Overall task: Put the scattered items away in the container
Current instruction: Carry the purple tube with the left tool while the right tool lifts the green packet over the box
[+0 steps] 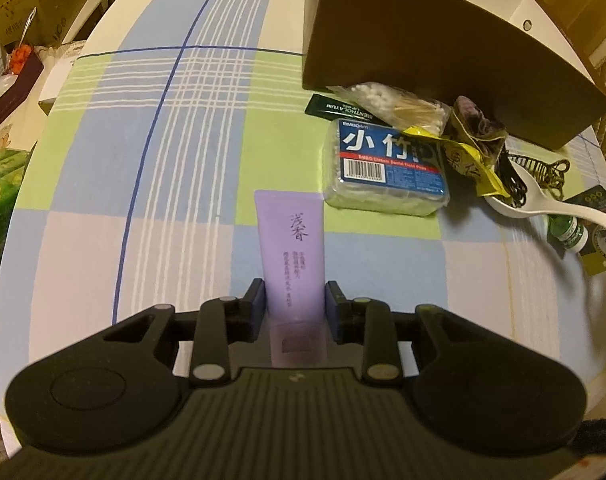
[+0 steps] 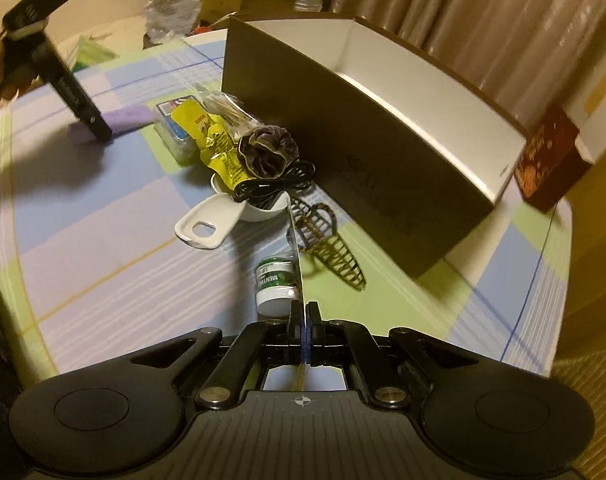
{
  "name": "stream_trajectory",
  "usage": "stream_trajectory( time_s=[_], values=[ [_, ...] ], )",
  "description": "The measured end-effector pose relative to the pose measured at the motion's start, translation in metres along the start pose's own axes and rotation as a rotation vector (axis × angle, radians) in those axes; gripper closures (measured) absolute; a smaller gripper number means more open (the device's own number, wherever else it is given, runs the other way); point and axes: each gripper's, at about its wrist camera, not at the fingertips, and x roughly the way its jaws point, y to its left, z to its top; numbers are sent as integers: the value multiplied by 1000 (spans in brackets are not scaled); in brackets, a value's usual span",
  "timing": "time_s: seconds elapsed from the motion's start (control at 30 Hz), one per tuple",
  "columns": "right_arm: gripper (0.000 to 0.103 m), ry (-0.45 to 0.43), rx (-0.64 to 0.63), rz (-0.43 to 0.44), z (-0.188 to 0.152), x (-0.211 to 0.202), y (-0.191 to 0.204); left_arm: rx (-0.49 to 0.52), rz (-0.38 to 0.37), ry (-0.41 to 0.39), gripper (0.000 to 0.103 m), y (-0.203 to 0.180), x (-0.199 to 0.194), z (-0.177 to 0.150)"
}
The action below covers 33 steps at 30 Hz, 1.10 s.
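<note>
My left gripper point(image 1: 294, 298) is shut on a purple tube point(image 1: 291, 248) that lies on the checked cloth; the tube also shows in the right wrist view point(image 2: 129, 114). My right gripper point(image 2: 303, 314) is shut on a thin flat card point(image 2: 297, 248), seen edge-on. The brown open box point(image 2: 383, 152) with a white inside stands ahead of it; it also shows in the left wrist view point(image 1: 423, 40). Beside the box lie a floss pick box point(image 1: 387, 164), a bag of cotton swabs point(image 1: 399, 106), a yellow packet point(image 2: 213, 140), a purple scrunchie point(image 2: 269, 152), a white spoon point(image 2: 219, 216), a hair claw point(image 2: 331, 248) and a Mentholatum jar point(image 2: 277, 286).
A dark Mentholatum carton point(image 1: 331, 108) lies by the box's near corner. A red patterned box point(image 2: 551, 168) stands behind the container. Cardboard boxes point(image 1: 11, 4) and clutter lie past the table's left edge. The left gripper's handle and hand point(image 2: 43, 56) show at the upper left.
</note>
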Motion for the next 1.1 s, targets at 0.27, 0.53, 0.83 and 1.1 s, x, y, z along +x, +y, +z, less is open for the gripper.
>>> stream_trajectory(
  time_s=[0.27,0.53,0.83,1.1],
  values=[
    [103,-1,187,57,5,-10,-21,-24,-48,-30,77,3,-19,-1],
    [103,-20,261,77,7,-20,-27,-41,-88,-52,77,3,-37,-3],
    [103,-43,283,60,13,-34,-31,-1,-118,-120,77,-11,-64,8],
    [103,-77,300,47,22,-52,-36,37,-183,-182,77,-27,-91,23]
  ],
)
